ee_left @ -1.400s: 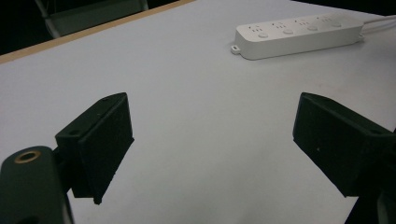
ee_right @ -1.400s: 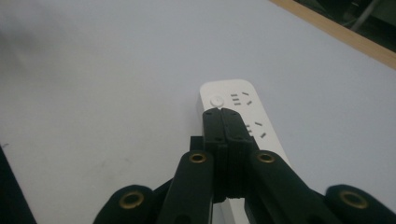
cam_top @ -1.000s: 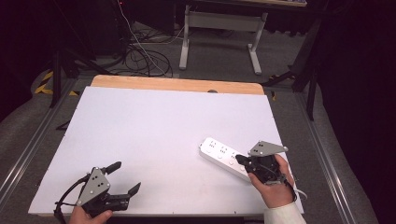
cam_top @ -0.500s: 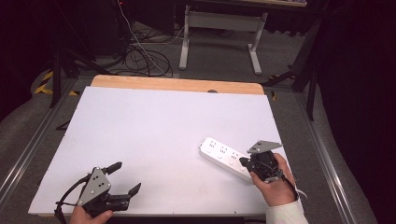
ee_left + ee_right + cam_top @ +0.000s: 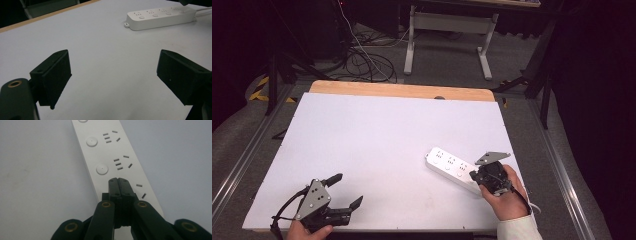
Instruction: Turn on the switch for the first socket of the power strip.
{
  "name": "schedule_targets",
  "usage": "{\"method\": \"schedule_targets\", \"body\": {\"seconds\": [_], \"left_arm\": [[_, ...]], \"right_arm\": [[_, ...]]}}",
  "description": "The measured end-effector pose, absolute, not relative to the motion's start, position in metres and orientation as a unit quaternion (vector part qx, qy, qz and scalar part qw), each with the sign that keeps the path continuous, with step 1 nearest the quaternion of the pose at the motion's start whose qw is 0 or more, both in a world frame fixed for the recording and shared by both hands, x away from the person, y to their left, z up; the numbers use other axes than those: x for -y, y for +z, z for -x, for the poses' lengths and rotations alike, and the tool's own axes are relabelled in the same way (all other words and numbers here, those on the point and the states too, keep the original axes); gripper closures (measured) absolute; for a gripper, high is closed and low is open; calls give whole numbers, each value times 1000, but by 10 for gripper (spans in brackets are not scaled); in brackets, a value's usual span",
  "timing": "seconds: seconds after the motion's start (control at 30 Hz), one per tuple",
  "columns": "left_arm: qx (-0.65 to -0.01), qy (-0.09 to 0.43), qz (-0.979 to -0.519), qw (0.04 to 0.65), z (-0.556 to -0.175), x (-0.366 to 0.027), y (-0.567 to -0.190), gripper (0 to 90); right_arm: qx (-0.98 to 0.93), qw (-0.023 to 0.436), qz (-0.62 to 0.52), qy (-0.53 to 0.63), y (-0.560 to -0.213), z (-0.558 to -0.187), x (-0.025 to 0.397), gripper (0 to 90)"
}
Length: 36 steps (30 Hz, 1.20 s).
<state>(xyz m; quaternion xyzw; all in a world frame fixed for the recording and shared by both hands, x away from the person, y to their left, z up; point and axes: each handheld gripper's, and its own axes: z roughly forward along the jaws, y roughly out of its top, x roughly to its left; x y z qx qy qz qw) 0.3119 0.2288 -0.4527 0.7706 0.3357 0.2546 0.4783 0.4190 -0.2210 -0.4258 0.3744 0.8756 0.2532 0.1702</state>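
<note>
One power strip (image 5: pixel 453 169), two grippers.

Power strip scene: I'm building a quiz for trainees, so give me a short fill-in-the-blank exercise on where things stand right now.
1. The right gripper has its jaws ____ together, with their tips over the white power strip.
2. The left gripper has its jaws spread ____, with nothing between them.
3. The power strip lies on the ____ half of the white table, as the high view shows it.
4. Beside each set of sockets on the strip sits a round ____.

Missing words: shut; open; right; button
</note>
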Motion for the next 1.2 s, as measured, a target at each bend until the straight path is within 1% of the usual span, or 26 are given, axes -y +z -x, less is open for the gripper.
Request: {"method": "schedule_targets", "body": {"seconds": [0.37,1.2], "left_arm": [[-337,254,-770,479,-312,-229,-453,129],[-336,256,-771,477,-311,-228,-453,128]], "right_arm": [[-881,162,-377,237,-435,-422,220,900],[-880,153,-386,232,-440,-423,219,900]]}}
